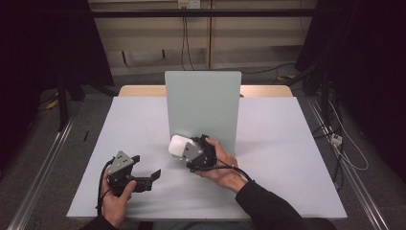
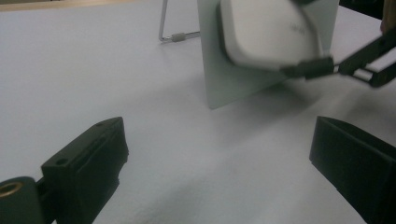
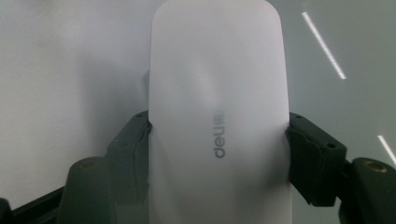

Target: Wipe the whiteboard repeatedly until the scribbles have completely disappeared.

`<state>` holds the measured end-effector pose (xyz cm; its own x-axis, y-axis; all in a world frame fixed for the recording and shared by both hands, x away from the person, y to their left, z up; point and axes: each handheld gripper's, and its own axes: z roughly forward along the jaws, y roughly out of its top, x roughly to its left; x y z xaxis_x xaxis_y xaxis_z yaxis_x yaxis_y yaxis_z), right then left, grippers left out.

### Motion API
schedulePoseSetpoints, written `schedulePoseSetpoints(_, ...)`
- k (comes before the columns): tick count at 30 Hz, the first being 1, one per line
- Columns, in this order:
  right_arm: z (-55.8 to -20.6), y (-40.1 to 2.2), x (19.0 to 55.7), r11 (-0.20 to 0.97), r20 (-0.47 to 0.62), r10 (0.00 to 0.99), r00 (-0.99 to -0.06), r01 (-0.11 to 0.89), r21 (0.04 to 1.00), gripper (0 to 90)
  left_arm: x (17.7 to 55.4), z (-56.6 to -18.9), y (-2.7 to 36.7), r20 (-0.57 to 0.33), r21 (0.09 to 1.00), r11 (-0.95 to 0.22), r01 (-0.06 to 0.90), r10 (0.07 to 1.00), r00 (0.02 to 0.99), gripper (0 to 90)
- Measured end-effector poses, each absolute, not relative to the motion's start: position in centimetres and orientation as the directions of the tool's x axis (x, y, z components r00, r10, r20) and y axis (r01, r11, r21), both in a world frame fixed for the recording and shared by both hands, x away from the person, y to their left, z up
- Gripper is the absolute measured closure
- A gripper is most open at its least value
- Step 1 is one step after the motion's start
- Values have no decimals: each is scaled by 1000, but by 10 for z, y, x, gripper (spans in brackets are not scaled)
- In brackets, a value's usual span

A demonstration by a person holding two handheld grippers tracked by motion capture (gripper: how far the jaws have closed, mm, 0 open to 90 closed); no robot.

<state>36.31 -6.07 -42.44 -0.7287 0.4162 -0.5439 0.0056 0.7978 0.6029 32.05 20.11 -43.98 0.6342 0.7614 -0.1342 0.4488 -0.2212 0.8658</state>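
Observation:
A white rounded block marked "deli" (image 1: 178, 144) is held just in front of the lower part of an upright pale grey-green board (image 1: 202, 103). My right gripper (image 1: 186, 150) is shut on it. In the right gripper view the block (image 3: 219, 70) stands lengthwise between both black pads (image 3: 314, 154), which press on its sides. My left gripper (image 1: 146, 166) rests low over the table at the front left, open with nothing between its fingers (image 2: 88, 158). The left gripper view shows the block (image 2: 266, 32) against the board (image 2: 217, 88).
The board stands on a wire stand (image 2: 170, 35) at the middle of a white table (image 1: 129, 120). A wooden edge (image 1: 139, 90) runs behind it. Dark floor, rails and cables surround the table.

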Motion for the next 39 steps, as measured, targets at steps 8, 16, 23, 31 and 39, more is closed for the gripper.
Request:
schedulePoseSetpoints(8,-389,-85,374,743,-563,515,-646,9,669,315,321,-440,201,-114,863,-245,442,758,642,40)
schedulePoseSetpoints(16,-414,-69,367,772,-556,458,-694,0,636,315,321,-440,200,-114,864,-244,440,756,644,40)
schedulePoseSetpoints(23,-441,-49,359,795,-523,400,-753,1,606,315,321,-440,201,-116,863,-240,443,761,638,40)
schedulePoseSetpoints(31,-431,-49,363,761,-532,444,-720,-10,648,315,321,-440,200,-112,862,-249,441,755,646,40)
schedulePoseSetpoints(39,-413,-70,367,698,-519,542,-660,10,716,315,320,-442,200,-113,857,-253,450,759,642,40)
